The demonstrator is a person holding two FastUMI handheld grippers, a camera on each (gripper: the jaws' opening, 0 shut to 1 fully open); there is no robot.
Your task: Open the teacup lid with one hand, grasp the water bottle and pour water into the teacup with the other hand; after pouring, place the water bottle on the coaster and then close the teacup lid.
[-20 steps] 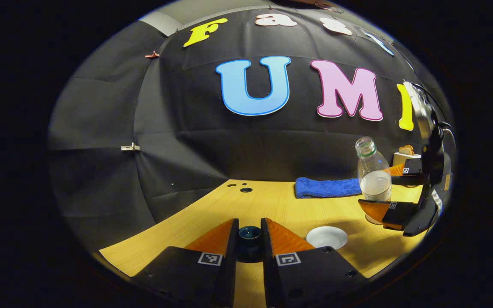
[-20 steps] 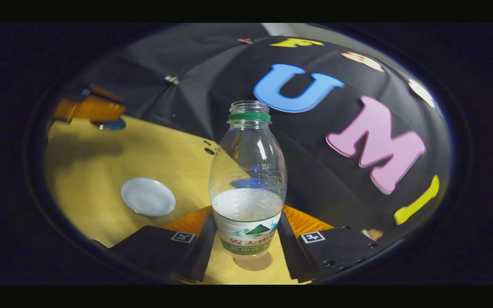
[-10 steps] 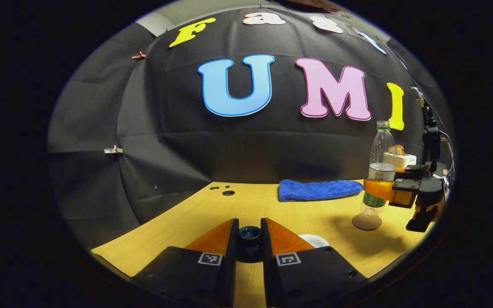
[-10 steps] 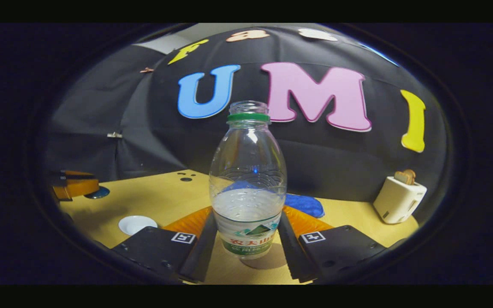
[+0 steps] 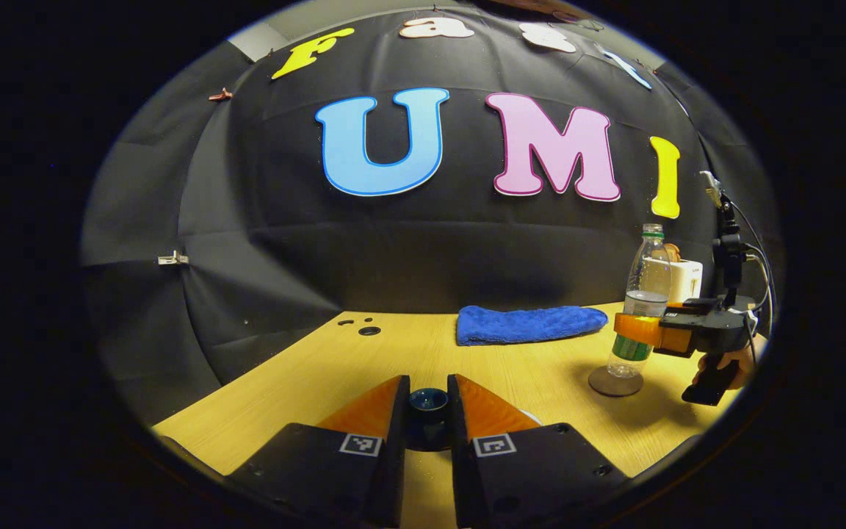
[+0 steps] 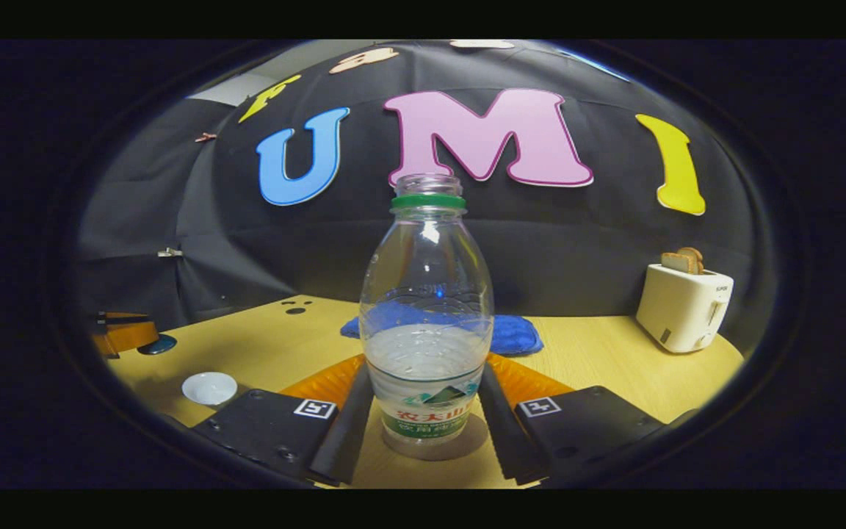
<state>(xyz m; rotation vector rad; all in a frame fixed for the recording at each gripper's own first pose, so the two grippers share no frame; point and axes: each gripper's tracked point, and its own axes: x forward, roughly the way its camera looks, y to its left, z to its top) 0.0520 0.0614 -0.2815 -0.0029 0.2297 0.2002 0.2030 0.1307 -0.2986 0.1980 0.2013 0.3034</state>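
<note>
Left gripper view: left gripper fingers hold the teacup lid above the bench. Toward the bench's right edge, the water bottle stands on the coaster.

Right gripper view: right gripper fingers clamp the bottle; release straight, retreat backward. Teacup near front-left edge, open room around.

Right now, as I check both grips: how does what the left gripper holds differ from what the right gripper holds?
The left gripper holds the teacup lid, small, dark and round; the right gripper holds the water bottle, tall, clear and partly filled. The lid is held above the table, while the bottle stands upright on the coaster. In both, the two fingers press on either side.
</note>
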